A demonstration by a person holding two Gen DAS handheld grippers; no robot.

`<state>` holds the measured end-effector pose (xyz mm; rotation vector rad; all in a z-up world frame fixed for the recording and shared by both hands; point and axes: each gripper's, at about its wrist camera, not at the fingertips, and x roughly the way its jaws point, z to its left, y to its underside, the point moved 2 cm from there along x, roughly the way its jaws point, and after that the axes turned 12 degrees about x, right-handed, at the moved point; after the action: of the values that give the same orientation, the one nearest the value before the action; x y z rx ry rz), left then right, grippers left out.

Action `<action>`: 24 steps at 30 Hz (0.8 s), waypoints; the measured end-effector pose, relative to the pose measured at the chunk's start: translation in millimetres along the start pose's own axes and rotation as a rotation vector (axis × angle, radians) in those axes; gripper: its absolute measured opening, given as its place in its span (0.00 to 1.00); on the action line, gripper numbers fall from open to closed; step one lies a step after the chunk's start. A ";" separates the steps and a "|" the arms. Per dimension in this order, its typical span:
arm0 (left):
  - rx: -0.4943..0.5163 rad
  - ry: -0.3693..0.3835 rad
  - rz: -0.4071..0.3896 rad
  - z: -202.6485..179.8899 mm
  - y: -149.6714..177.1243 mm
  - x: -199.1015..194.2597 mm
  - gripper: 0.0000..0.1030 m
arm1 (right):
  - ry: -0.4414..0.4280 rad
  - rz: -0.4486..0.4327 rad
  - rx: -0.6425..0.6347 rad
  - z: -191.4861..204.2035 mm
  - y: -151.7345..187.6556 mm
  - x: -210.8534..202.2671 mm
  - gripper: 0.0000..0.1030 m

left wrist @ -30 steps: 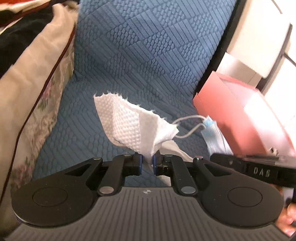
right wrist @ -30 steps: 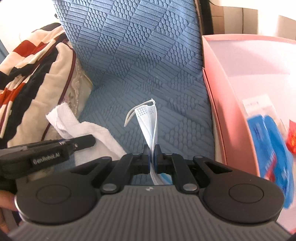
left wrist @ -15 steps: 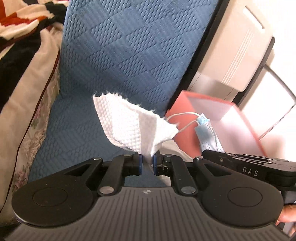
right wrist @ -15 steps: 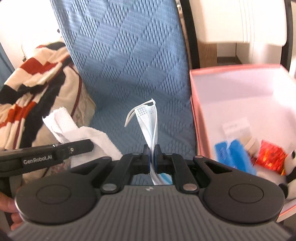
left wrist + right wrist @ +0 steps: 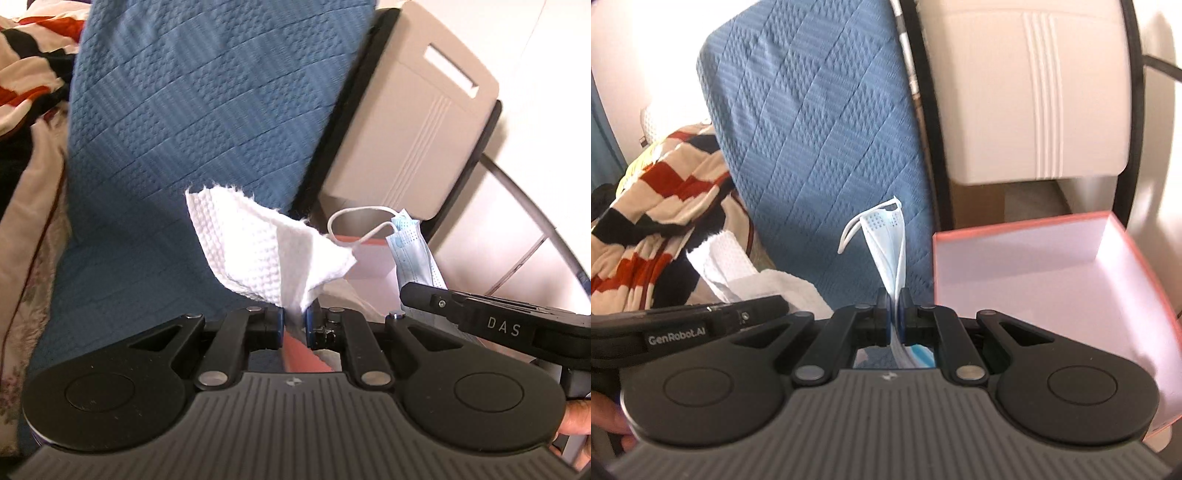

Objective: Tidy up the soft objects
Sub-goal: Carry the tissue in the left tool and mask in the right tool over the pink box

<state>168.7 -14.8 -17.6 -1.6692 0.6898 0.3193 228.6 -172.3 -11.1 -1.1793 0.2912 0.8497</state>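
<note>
My left gripper (image 5: 294, 320) is shut on a white embossed paper towel (image 5: 258, 254), which stands up from the jaws above the blue quilted cover (image 5: 192, 122). My right gripper (image 5: 894, 309) is shut on a folded light-blue face mask (image 5: 886, 243) with white ear loops. The mask also shows in the left wrist view (image 5: 415, 251), and the towel in the right wrist view (image 5: 738, 273). A pink box (image 5: 1052, 266) with a pale inside sits right of my right gripper; a sliver of it shows in the left wrist view (image 5: 369, 258).
A striped red, black and cream blanket (image 5: 657, 206) lies on the left, also in the left wrist view (image 5: 26, 74). A beige appliance (image 5: 1034, 92) with a black frame stands behind the box. The blue cover runs up the middle.
Both grippers have lifted and tilted up, still holding the towel and the mask. The box now sits lower in the right view and its contents have dropped out of sight.
</note>
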 end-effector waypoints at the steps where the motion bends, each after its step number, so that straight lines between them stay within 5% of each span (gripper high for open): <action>1: -0.001 0.006 -0.003 -4.8 -1.9 0.8 0.13 | 0.000 -0.008 -0.001 -4.1 -3.8 -4.3 0.08; 14: 0.010 0.056 -0.007 -71.8 -23.5 18.6 0.13 | 0.027 -0.033 0.029 -59.1 -25.3 -29.0 0.08; 24: 0.029 0.076 0.076 -113.4 -16.3 75.2 0.13 | 0.082 0.009 0.087 -124.5 -16.0 -14.5 0.08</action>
<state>218.8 -142.2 -21.7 -1.6371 0.8130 0.2998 257.8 -291.9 -39.5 -1.1342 0.3969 0.7900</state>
